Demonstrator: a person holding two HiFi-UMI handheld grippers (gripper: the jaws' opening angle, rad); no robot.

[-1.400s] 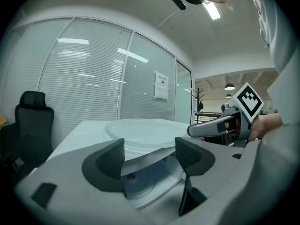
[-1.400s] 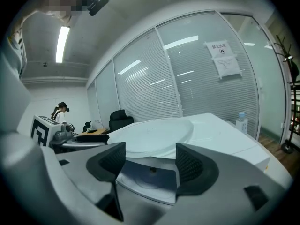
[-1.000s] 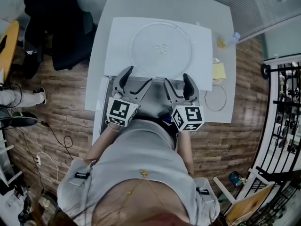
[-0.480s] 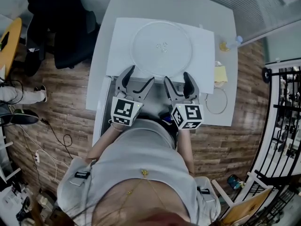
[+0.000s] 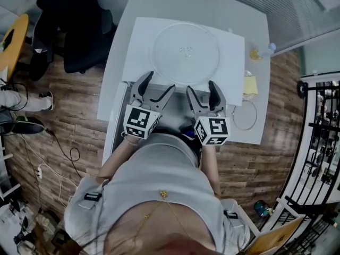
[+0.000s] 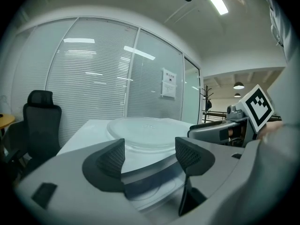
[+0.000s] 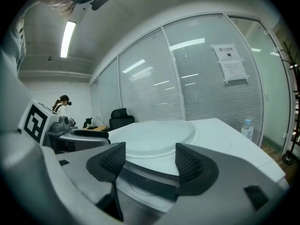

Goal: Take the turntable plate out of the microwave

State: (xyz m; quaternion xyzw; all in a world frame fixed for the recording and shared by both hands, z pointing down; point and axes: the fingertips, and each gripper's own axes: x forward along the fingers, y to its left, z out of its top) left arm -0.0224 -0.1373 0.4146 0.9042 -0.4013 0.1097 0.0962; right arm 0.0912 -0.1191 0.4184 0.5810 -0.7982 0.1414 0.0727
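Note:
The clear glass turntable plate [image 5: 185,48] lies flat on top of the white microwave [image 5: 143,41], in the upper middle of the head view. Both gripper views show the turntable plate [image 6: 140,130] [image 7: 154,137] just beyond the jaws, at about jaw height. My left gripper [image 5: 159,82] and right gripper [image 5: 201,86] hover side by side over the microwave's open grey door [image 5: 175,113], a little short of the plate's near rim. Each is open with nothing between its jaws, as the left gripper [image 6: 150,156] and right gripper [image 7: 150,158] views confirm. Neither touches the plate.
The microwave stands on a white table [image 5: 249,25]. On the table's right side lie a roller ring [image 5: 244,115], a yellow pad [image 5: 249,84] and a small bottle [image 5: 268,49]. A black office chair [image 5: 79,31] stands left of the table on the wooden floor.
The head view has drifted slightly, so the table sits a bit lower and to the right. Both grippers stay open in nearly the same place before the plate.

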